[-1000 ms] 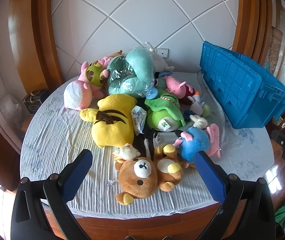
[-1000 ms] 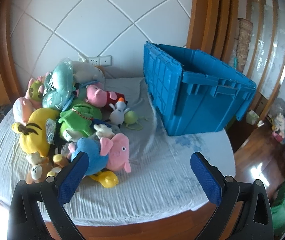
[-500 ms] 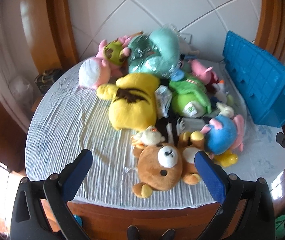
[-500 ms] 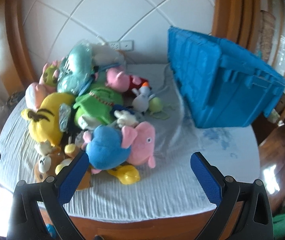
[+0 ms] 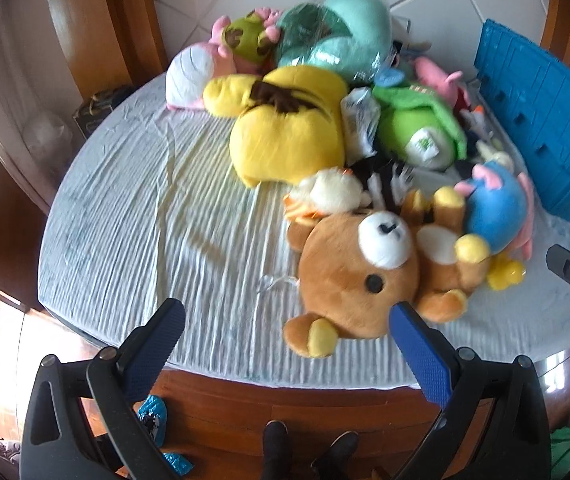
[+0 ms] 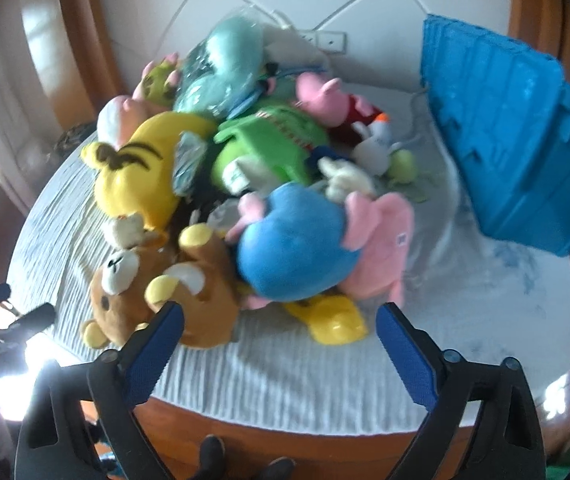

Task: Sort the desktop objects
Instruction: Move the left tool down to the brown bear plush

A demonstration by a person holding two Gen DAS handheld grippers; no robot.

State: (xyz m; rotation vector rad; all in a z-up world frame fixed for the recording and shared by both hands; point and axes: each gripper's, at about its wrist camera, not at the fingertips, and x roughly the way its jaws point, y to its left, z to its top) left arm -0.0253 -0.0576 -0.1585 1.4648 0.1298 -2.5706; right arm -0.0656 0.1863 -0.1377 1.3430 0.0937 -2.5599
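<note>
Left wrist view: left gripper (image 5: 283, 320) w/ fingers apart, holding nothing, over the near edge of the round table (image 5: 133, 216). L to R along the plush pile: yellow plush (image 5: 289, 136) mid-table, brown bear (image 5: 369, 268) near the front edge, blue plush (image 5: 493, 212) touching the bear's feet, blue crate (image 5: 545, 128) at the right edge. Right wrist view: right gripper (image 6: 279, 326) fingers apart, empty, just short of bear and blue plush.

No legible text anywhere.
</note>
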